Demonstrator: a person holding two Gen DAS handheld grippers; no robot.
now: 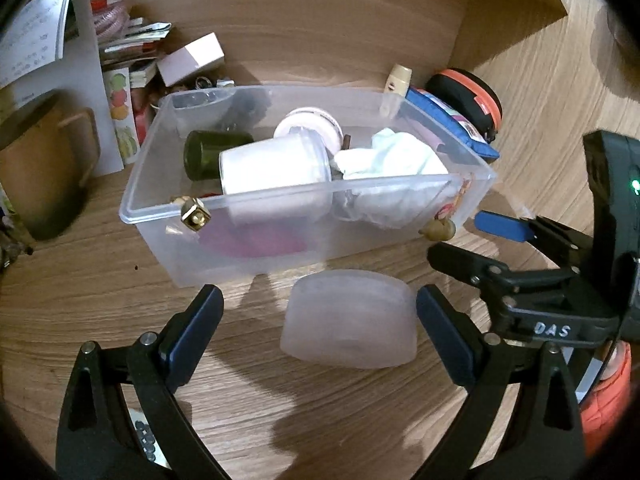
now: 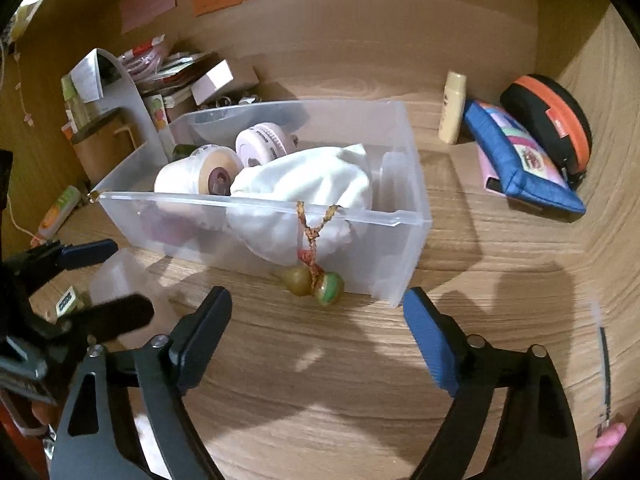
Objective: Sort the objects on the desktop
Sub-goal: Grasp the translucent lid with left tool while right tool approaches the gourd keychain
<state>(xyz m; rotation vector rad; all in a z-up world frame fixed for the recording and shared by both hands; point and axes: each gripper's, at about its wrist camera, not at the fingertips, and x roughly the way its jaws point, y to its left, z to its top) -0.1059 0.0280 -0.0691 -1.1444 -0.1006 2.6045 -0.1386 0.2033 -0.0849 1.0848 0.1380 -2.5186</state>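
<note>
My left gripper [image 1: 320,320] is spread wide over the wooden desk [image 1: 100,300], holding nothing. A frosted, translucent, rounded plastic lid [image 1: 349,319] lies flat on the desk between its two fingers; it sits just beside the right finger and well apart from the left one. I cannot tell whether it touches the right pad.

Just beyond the lid stands a clear rectangular plastic storage bin [image 1: 280,240]. Inside it lie a white cylindrical jar [image 1: 276,168] on its side, a dark green glass bottle [image 1: 204,152], a round pale pink container [image 1: 312,124] and a crumpled white cloth pouch [image 1: 392,156]. A braided cord with two bead-like charms [image 2: 316,278] hangs over the bin's near wall, down to the desk.

My right gripper [image 2: 318,312] is also spread wide and holds nothing, hovering over bare desk just in front of the bin, with the charms near the gap between its fingers.

To the right of the bin, against the back wall, lie a blue fabric zip pouch [image 2: 520,160], a black and orange round zip case [image 2: 552,120] and a small cream bottle [image 2: 452,108].
</note>
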